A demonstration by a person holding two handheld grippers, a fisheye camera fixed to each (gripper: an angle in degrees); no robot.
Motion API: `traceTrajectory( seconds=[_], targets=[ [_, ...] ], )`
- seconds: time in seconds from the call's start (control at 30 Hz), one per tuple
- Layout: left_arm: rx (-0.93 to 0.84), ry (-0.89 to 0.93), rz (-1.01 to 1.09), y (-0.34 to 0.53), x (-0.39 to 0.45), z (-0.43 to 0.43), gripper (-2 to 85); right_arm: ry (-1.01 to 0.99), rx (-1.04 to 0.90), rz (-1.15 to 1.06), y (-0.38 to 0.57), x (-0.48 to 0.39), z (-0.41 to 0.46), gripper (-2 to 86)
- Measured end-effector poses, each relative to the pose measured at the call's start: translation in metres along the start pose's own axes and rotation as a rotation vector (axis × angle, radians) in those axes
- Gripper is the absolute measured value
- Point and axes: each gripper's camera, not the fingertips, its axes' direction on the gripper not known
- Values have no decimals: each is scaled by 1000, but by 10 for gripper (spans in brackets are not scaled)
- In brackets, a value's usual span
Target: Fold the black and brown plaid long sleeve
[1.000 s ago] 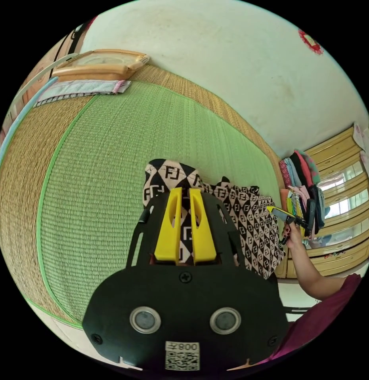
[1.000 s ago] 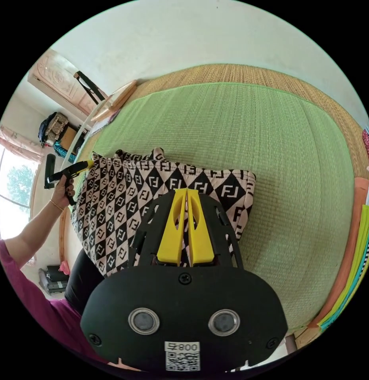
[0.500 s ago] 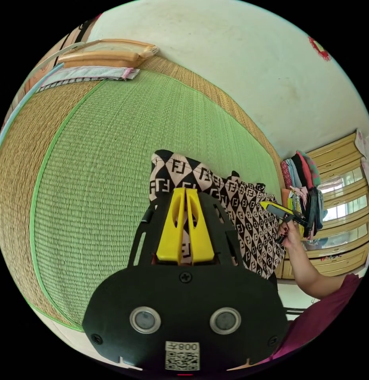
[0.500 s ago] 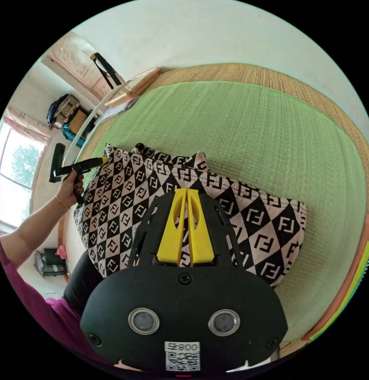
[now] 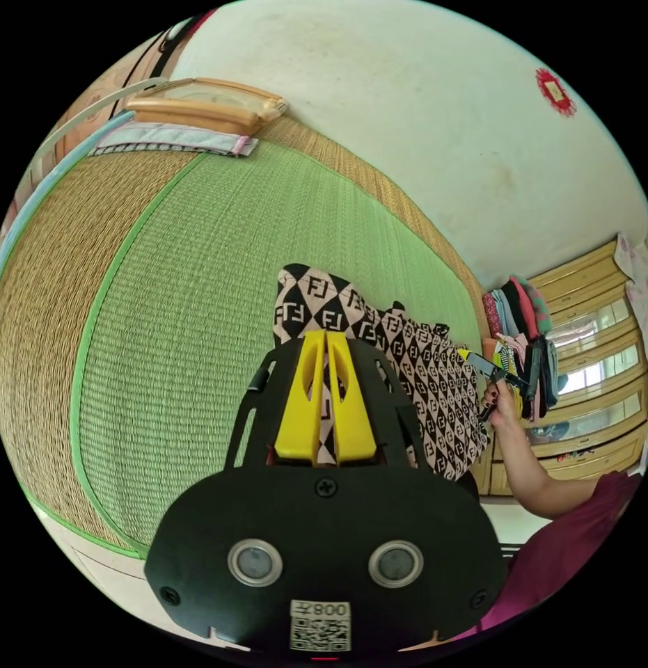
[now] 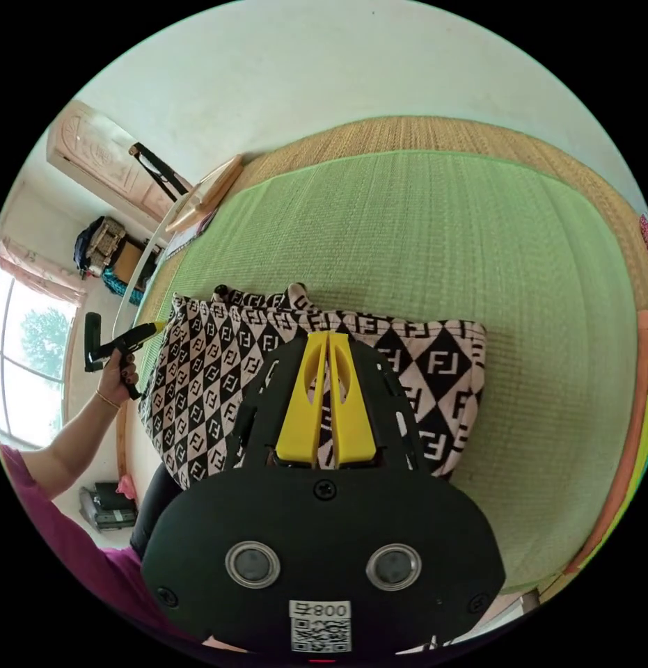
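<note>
Both grippers, left [image 5: 326, 335] and right [image 6: 328, 337], stay clamped on the shirt [image 6: 282, 348], stretched between them. It has swung back nearer the mat [image 6: 421, 229] (a shake-out, likely); laying it flat comes next.

Light: bright, even daylight where I work; window [image 6: 24, 362] at the right gripper view's left edge is blown out.
Shadows: soft, faint.
Focus: sharp centre, slight edge softness.
Distortion: strong fisheye; green mat [image 5: 198, 278] bulges; black circular surround.
</note>
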Motion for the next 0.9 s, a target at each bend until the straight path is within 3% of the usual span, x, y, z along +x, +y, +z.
traceTrajectory(
  seconds=[0.1,0.27,0.43,0.67,0.9],
  targets=[
    [-10,11,32,-5,0,2,2,55,16,91,16,36,-11,0],
    [-81,-120,-16,-13,-24,23,1,-26,48,239,42,88,-20,0],
    [-80,-124,-20,-2,-32,14,4,8,70,234,62,98,-31,0],
    [15,73,-71,47,-56,-41,41,-102,171,244,94,117,-74,3],
    [-75,117,-159,157,-95,-84,89,-264,89,160,202,124,-119,30]
  ],
)
